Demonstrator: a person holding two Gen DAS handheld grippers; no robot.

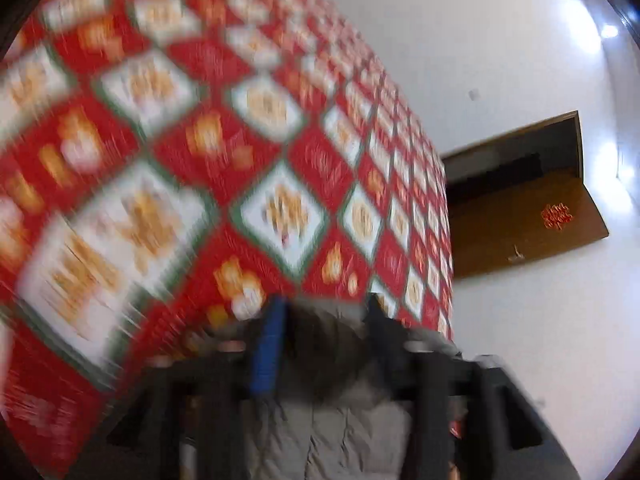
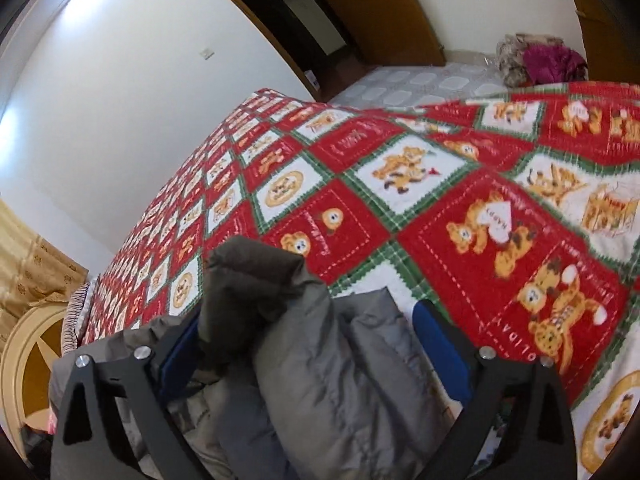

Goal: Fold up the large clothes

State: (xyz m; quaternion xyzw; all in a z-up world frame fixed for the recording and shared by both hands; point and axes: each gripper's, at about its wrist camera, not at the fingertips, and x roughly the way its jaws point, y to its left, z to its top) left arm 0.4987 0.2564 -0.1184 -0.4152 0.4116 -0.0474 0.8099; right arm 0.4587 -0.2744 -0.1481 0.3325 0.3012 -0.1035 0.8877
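Right tongs (image 2: pixel 312 344) stand wide, their blue pads (image 2: pixel 440 356) clear of the cloth on both sides, with a grey padded jacket (image 2: pixel 320 380) bunched in the gap between them but not pinched. Left tongs (image 1: pixel 324 344) are likewise parted, one blue pad (image 1: pixel 266 354) to one side and a dark finger to the other; the same jacket (image 1: pixel 340 420) lies between and below them, unpressed as far as the blurred left wrist view allows. The garment rests at the near edge of a bed, on a red, white and green quilt (image 2: pixel 460 216) printed with bears — a thick fold of its darker lining (image 2: pixel 248 272) heaped upward in the right wrist view. Beyond the quilt: a white wall (image 2: pixel 120 100), a brown door (image 1: pixel 528 216), and a small pile of other clothes (image 2: pixel 540 60) at the bed's far side.

Judged step: the jacket has been set down and let go, a fold not yet neat. The next move calls for a fresh grip on an edge or sleeve — each pair of tongs taking one side — and for flattening the heaped portion before folding over.
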